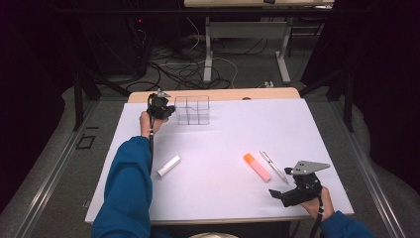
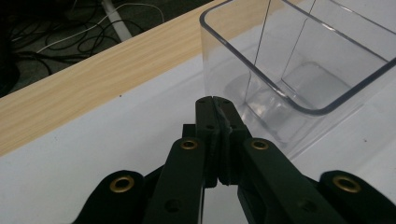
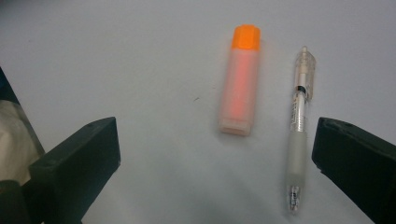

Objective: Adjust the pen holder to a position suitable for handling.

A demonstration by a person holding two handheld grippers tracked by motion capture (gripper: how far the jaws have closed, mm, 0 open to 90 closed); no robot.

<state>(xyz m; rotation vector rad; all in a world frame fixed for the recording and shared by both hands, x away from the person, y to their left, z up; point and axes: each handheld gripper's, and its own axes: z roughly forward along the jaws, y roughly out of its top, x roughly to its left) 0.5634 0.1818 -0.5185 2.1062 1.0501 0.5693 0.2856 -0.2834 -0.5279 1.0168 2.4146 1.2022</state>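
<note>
table: white sheet [image 1: 223, 193] over a wooden top [image 1: 213, 94], whose wood edge shows along the far side; the high view also takes in the floor cables [image 1: 188, 69] and metal legs [image 1: 208, 49] behind it.
clear organiser [image 1: 192, 110]: far left of the sheet, upright, split into compartments – all look empty. The left gripper view shows its near corner and inner dividers [image 2: 299, 70] close up, detail the high view is too small to give.
left gripper [image 1: 167, 111]: at the organiser's left wall, just beside it. Left gripper view has the jaws pressed flat together with nothing between them [image 2: 215, 100], tips short of the wall; contact I can't confirm.
right gripper [image 1: 275, 193]: near right corner of the sheet, resting low, grey three-cornered plate on top. Right gripper view shows the jaws spread wide apart [image 3: 215, 154], nothing between the pads, only bare sheet.
orange highlighter [image 1: 257, 167]: lying flat ahead of the right gripper, orange cap away from it; body and cap clear in the right gripper view [image 3: 240, 79].
pen [image 1: 274, 167]: clear-barrelled, just beside the highlighter, roughly parallel, apart from it [image 3: 299, 130].
white marker [image 1: 169, 165]: lying flat left of centre, close to the left sleeve [image 1: 129, 188] – well apart from the other two.
obstructions: nothing lies between the right gripper and the highlighter or pen.
</note>
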